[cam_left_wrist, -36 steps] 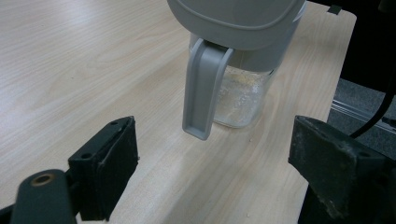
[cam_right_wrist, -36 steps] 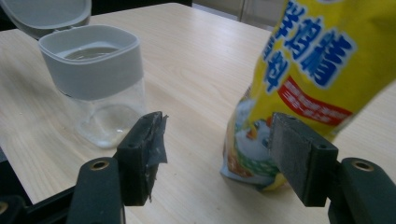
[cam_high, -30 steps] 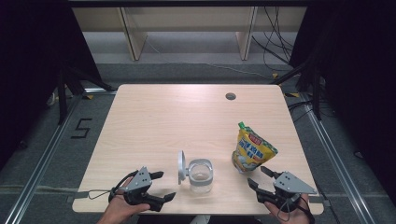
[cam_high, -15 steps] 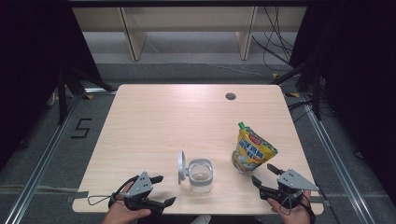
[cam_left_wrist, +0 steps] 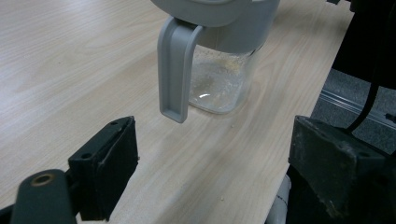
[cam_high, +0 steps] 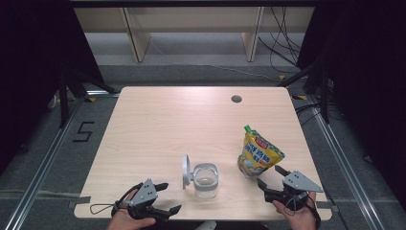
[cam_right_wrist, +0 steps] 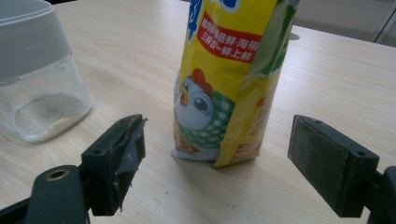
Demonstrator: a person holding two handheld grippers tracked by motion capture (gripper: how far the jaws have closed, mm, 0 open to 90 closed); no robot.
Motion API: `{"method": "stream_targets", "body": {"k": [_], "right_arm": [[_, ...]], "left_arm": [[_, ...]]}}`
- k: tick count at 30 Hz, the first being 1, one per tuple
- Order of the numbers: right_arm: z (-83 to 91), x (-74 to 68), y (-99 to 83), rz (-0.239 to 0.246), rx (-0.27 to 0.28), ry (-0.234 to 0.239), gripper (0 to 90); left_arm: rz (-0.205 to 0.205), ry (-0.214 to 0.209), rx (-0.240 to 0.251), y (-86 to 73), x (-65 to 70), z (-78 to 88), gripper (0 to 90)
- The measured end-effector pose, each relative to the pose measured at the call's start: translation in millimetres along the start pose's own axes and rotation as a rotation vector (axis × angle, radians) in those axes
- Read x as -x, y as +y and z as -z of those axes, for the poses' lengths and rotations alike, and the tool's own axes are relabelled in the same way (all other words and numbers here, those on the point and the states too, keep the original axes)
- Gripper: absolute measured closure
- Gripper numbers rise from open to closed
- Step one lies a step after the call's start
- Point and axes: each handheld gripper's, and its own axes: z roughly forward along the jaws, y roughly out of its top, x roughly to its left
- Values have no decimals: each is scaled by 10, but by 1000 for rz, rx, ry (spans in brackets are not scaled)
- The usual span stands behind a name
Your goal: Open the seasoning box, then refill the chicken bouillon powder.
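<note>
Landmark: the clear jar (cam_high: pixel 206 179), standing upright near the table's (cam_high: pixel 158 124) front edge, its grey lid (cam_high: pixel 185 171) swung open to its left and standing on edge.

Left of the jar: my left gripper (cam_high: pixel 165 197), held low at the front edge with my hand (cam_high: pixel 125 219) under it, points toward the jar. Its jaws stand apart with nothing between them. In the left gripper view the gripper (cam_left_wrist: pixel 212 172) looks at the jar (cam_left_wrist: pixel 219 74) from close by, the lid's grey latch (cam_left_wrist: pixel 175 70) hanging down the jar's near side (a thin layer of pale grains lies on the jar's bottom).

Right of the jar: the yellow pouch (cam_high: pixel 258 155) stands on its base, its long axis running up and leaning slightly, its green spout (cam_high: pixel 247 128) at the top end, pointing up and away from me.

Further right of the jar, just in front of the pouch: my right gripper (cam_high: pixel 271 176), carried in my hand (cam_high: pixel 299 213), points at the pouch's foot. Its jaws have just been opening and now stand wide apart, touching nothing. In the right gripper view the gripper (cam_right_wrist: pixel 217 154) frames the pouch (cam_right_wrist: pixel 229 84), which stands beyond the pads and free of them, the jar (cam_right_wrist: pixel 39 79) off to its left.
</note>
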Motion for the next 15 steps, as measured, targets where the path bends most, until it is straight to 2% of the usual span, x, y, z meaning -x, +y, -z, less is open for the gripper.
{"method": "stream_targets", "body": {"k": [1, 2, 3, 4, 6, 7, 9, 10, 11, 12, 13, 14, 15], "right_arm": [[-3, -1, 2, -4, 2, -2, 190], [-2, -24, -1, -17, -9, -14, 182], [-20, 3, 4, 14, 5, -9, 178], [-21, -7, 8, -1, 6, -5, 176], [-45, -4, 15, 22, 18, 2, 169], [-51, -1, 16, 32, 23, 2, 169], [-51, -39, 13, -22, 11, -9, 165], [-78, -12, 14, 5, 26, 3, 160], [-98, -10, 11, 4, 31, -6, 160], [-98, -10, 11, 4, 31, -6, 160], [-106, -10, 13, 1, 25, -16, 160], [-135, 6, 15, 26, 39, -21, 158], [-165, 16, 26, -5, 33, -8, 159]], "left_arm": [[-14, 4, -12, 1, -11, 7, 151], [2, 0, 0, -3, -2, 3, 151], [31, 0, -1, -12, 12, 1, 151], [19, 1, -3, -14, 9, 5, 151], [2, 4, -2, -10, 0, 11, 151], [39, 3, 6, -15, 19, 8, 151], [14, -1, 6, -7, -5, 11, 151], [14, 0, 3, -8, -5, 8, 151], [12, -1, 1, -10, -3, 6, 151], [39, 0, -1, -19, 18, 1, 151], [35, 5, -3, -21, 26, -2, 151], [27, -6, -7, -25, 25, -7, 151], [7, -4, -14, -25, 25, -4, 151]]}}
